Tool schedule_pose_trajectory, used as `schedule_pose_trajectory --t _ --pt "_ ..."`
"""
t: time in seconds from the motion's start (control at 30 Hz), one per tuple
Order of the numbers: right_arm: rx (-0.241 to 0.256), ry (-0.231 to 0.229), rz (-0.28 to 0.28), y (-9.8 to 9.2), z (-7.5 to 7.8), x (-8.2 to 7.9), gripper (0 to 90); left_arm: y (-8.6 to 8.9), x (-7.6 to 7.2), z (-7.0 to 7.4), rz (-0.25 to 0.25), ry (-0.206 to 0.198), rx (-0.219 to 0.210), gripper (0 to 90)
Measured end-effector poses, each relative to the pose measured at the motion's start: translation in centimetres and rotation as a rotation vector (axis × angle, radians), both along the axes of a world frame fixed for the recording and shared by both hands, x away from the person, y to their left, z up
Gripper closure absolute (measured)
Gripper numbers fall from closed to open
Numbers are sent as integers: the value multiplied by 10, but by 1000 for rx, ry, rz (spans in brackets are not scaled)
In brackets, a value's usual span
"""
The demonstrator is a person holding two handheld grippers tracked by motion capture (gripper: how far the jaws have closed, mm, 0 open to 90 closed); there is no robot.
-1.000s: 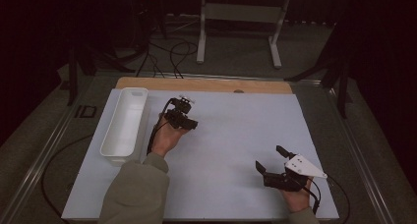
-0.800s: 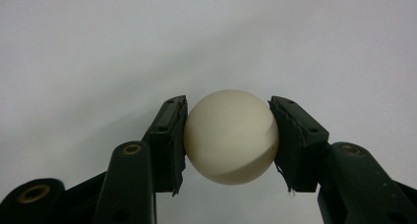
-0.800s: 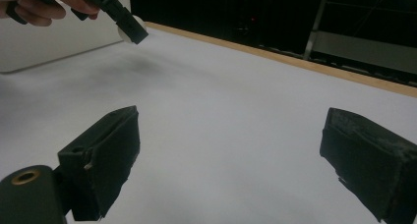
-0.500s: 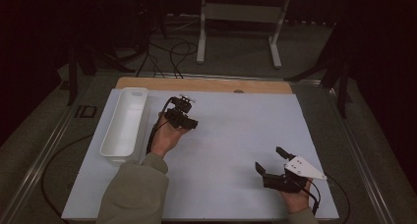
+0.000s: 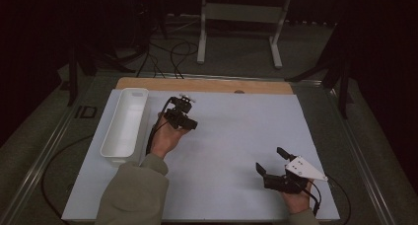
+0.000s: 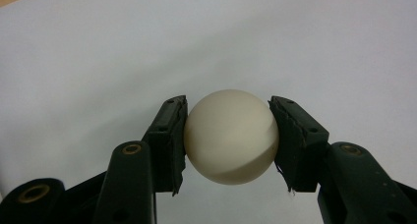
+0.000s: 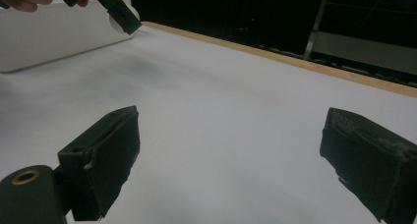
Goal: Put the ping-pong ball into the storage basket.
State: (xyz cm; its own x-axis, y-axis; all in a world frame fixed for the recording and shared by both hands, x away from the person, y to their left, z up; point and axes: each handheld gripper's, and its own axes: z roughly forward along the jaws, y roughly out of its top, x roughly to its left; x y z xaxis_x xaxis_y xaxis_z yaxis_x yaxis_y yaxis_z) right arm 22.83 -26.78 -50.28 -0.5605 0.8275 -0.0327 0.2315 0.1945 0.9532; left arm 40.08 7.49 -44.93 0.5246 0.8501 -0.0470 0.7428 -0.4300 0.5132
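Observation:
A cream-white ball (image 6: pixel 231 138) sits squeezed between the two black pads of my left gripper (image 6: pixel 228 113), held above the white table sheet. In the high view my left gripper (image 5: pixel 181 106) is beside the white tray's right wall, with the ball (image 5: pixel 186 97) at its tip. In the right gripper view the ball (image 7: pixel 117 20) peeks out behind a jaw of the left gripper (image 7: pixel 115 9) at the top left. My right gripper (image 5: pixel 270 159) rests at the near right of the sheet, its jaws wide apart and nothing between them (image 7: pixel 231 135).
A long white tray (image 5: pixel 123 126) lies along the left side of the white sheet (image 5: pixel 231 131). A wooden strip (image 5: pixel 207 85) borders the far edge. Cables trail from both grippers. A metal stand (image 5: pixel 241 18) and dark floor lie beyond the table.

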Motion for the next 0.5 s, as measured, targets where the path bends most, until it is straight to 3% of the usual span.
schedule_pose_trajectory --t 0.5 --pt "0 1 0 1 0 0 78 0 -7 10 19 0 8 512"
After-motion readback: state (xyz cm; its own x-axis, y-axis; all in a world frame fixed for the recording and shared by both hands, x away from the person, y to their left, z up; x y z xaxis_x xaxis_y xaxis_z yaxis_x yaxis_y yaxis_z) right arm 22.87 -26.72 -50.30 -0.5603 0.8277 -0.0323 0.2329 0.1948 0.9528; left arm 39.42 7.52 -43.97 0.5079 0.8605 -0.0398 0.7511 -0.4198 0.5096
